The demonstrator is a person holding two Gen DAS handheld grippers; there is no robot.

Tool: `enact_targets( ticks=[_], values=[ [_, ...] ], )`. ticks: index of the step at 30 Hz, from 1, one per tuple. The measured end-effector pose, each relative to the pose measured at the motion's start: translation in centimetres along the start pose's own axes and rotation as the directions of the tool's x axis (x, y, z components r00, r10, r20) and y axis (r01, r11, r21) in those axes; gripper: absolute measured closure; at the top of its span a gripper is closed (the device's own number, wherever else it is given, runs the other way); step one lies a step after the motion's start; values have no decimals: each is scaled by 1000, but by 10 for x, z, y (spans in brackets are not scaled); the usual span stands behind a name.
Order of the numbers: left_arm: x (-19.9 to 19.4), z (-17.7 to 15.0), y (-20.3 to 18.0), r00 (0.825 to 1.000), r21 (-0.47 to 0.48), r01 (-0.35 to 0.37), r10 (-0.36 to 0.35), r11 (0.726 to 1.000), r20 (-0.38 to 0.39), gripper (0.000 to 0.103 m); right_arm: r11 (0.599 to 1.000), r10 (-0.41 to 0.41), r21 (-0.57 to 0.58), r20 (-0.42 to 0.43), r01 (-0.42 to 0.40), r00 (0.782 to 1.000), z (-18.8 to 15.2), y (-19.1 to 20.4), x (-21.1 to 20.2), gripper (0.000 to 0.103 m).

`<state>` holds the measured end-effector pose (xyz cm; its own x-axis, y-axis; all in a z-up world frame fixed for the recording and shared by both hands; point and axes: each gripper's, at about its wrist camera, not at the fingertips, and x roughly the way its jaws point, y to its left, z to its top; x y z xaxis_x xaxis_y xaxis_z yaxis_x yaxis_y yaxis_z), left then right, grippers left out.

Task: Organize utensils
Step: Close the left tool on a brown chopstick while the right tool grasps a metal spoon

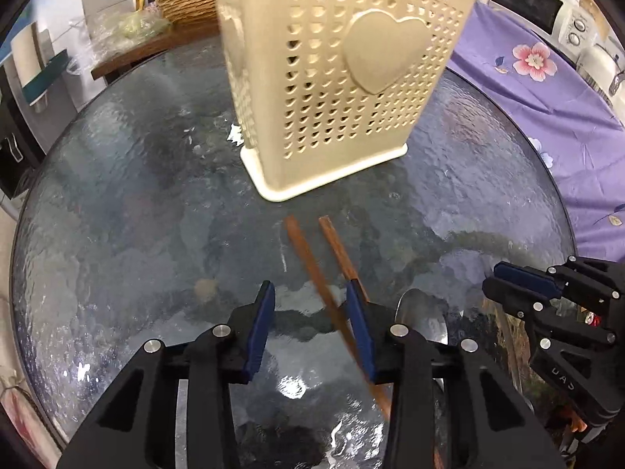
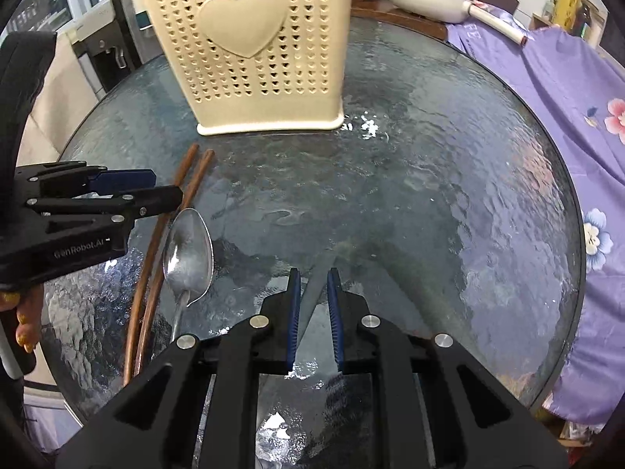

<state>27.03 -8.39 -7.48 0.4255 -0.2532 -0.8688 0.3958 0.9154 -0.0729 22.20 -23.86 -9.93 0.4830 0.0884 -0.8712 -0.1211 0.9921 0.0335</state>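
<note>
A cream plastic utensil holder (image 2: 258, 58) with heart-shaped perforations and a raised heart on its side stands upright toward the far side of the round textured-glass tabletop (image 2: 429, 179). No utensil shows in it from either view, though its top is cut off, so the sorting looks barely begun. Two brown wooden chopsticks (image 2: 156, 250) lie side by side on the glass just in front of the holder, with a shiny metal spoon (image 2: 189, 250) beside them, bowl toward the holder. The left gripper (image 1: 310, 312) hangs low over the chopsticks with its blue pads parted; one chopstick passes between them and seems to rest against the right-hand pad, while the other lies outside that pad, so nothing is clamped yet. The right gripper (image 2: 314, 312) is nearly closed on nothing, its pads a narrow gap apart over bare glass. All three pieces remain to be lifted and dropped into the holder.
</note>
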Motion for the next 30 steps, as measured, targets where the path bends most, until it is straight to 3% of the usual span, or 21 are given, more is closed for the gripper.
enact_targets(
  ticks=[11, 16, 18, 24, 30],
  values=[
    [8, 8, -15, 998, 50, -67, 68, 996, -9, 66, 999, -34, 22, -12, 34, 999, 2, 5, 2, 88],
    [10, 14, -16, 996, 49, -91, 91, 995, -2, 89, 999, -37, 12, -2, 37, 999, 7, 15, 7, 91],
    [10, 14, -18, 995, 57, -102, 102, 993, -1, 91, 999, -38, 10, 1, 38, 999, 8, 16, 8, 91],
    [10, 16, -20, 995, 44, -103, 103, 994, 5, 92, 998, 20, 51, 16, -21, 1000, 11, 7, 7, 93],
    [5, 15, -10, 997, 16, -81, 81, 997, 17, 96, 990, 109, 78, 98, -117, 989, 14, -3, -7, 93]
  ],
)
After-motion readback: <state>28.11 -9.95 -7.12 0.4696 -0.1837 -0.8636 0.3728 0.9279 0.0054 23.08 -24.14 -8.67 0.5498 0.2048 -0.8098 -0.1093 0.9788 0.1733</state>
